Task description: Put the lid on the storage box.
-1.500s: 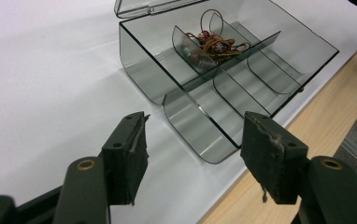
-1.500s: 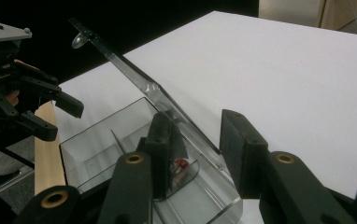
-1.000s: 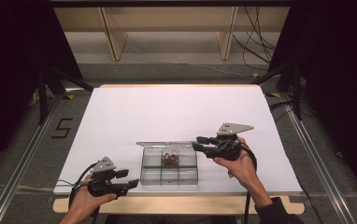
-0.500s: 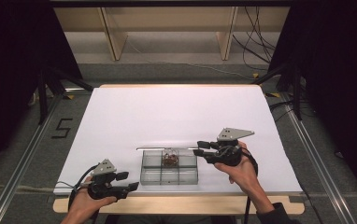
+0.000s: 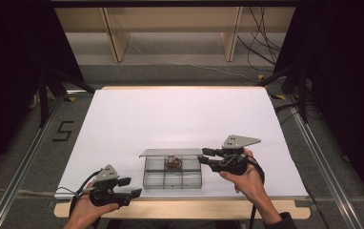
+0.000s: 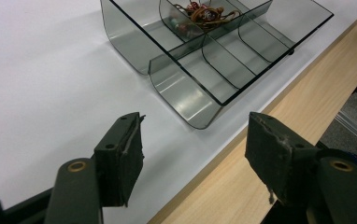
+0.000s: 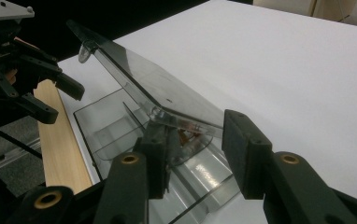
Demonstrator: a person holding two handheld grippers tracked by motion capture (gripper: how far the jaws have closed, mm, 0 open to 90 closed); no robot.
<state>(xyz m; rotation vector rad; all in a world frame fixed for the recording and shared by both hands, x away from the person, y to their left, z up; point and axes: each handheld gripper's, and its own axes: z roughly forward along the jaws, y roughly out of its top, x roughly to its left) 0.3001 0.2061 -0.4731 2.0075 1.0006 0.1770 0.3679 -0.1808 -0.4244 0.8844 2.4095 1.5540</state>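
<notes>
A clear plastic compartment box (image 5: 173, 179) (image 6: 204, 60) stands near the table's front edge. A tangle of brown cord and beads (image 5: 173, 163) (image 6: 200, 11) lies in its back middle compartment. The hinged lid (image 5: 170, 152) (image 7: 139, 79) is tilted up over the box. My right gripper (image 5: 203, 156) (image 7: 196, 135) is at the box's right side, jaws apart, with the lid's near corner between them. My left gripper (image 5: 131, 187) (image 6: 195, 135) hovers left of the box over the table's front edge, open with nothing between its jaws; the right gripper view shows this left gripper (image 7: 62, 102) beyond the box.
The white table top (image 5: 185, 114) stretches bare behind the box. A wooden strip (image 5: 185, 209) runs along the front edge. Metal rails (image 5: 23, 162) flank the table, and shelving (image 5: 170, 28) and cables stand beyond it.
My right gripper has come down and a little nearer, and the lid has lowered slightly with it. The left gripper has not moved.
</notes>
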